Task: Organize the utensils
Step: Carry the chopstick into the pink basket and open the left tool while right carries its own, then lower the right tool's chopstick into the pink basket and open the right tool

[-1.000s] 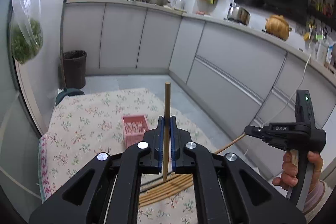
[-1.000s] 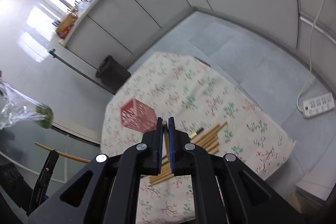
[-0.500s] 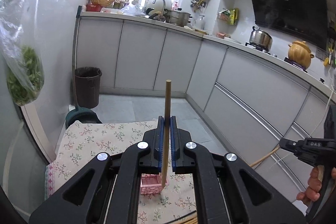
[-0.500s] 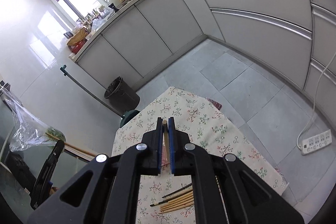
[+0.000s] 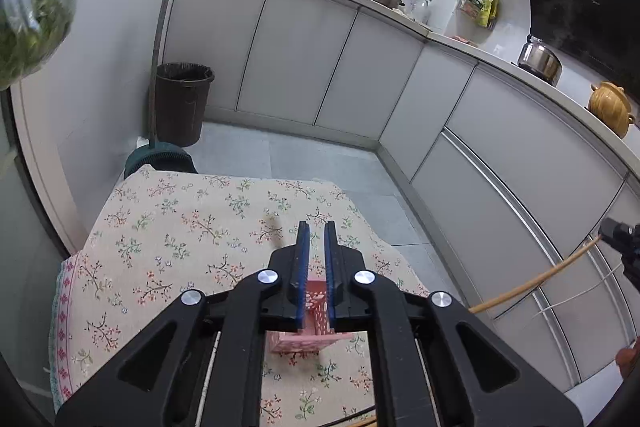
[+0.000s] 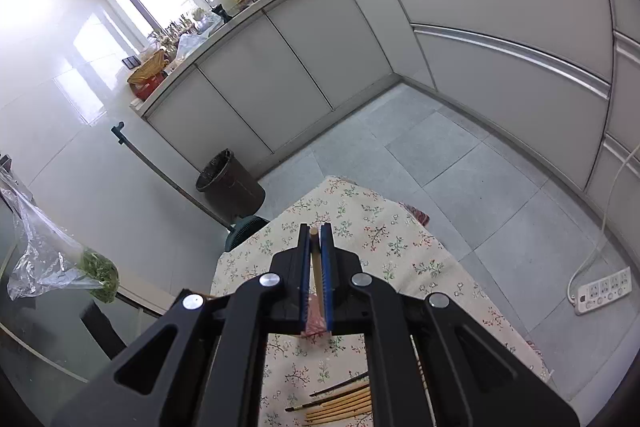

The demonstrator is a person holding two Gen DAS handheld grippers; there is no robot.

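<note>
Chopstick [image 6: 317, 269] clenched between right gripper [image 6: 315, 227] jaws; left gripper [image 5: 313, 225] jaws just parted, empty, above pink basket [image 5: 316, 307].

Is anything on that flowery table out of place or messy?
Mildly: several chopsticks lie loose on the tablecloth rather than in the pink basket. Nothing looks spilled or damaged.

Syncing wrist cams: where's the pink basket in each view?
Left wrist: pink basket bottom centre, below the open left gripper.
Right wrist: pink basket just a sliver, low centre, behind the right gripper.
Shared landmark: brown bin.
</note>
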